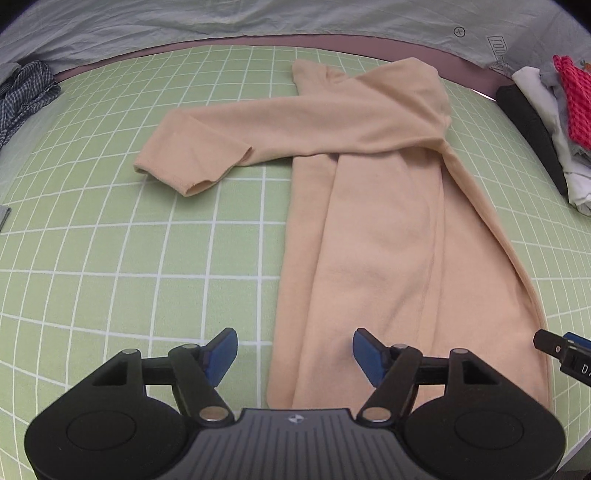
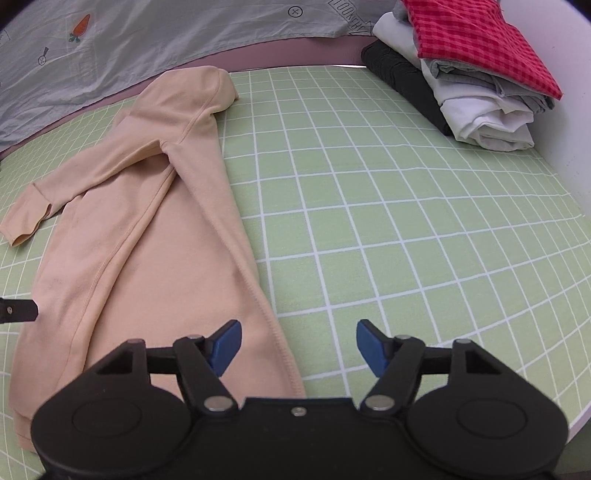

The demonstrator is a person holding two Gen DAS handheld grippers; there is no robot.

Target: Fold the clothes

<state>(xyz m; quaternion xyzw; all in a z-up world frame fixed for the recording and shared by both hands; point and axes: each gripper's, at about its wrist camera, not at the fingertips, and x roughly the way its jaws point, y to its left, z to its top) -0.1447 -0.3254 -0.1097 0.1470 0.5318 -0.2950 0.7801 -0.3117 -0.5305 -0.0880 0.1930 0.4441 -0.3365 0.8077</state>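
Green gridded mat (image 2: 406,221) (white lines) borders a grey sheet (image 2: 147,37).

Peach garment (image 1: 373,236): soft knit cloth, matt, finely napped, with stitched seams and ribbed cuff edge. Green mat (image 1: 147,240): matt surface printed with white grid lines, smooth, no gloss. Grey sheet (image 1: 221,18) behind: thin woven cloth, creased, matt, with small printed motifs. Folded stack (image 2: 480,85): red checked woven cloth on top, grey and white smooth cloth beneath, black cloth at bottom. Checked blue-white fabric (image 1: 22,96): crumpled woven cloth. Left gripper (image 1: 295,356) and right gripper (image 2: 299,349): black matt plastic bodies and links, ribbed grey central plate on left unit, bright metal pivot pins, blue pads (image 1: 221,356) of smooth, slightly satin material.
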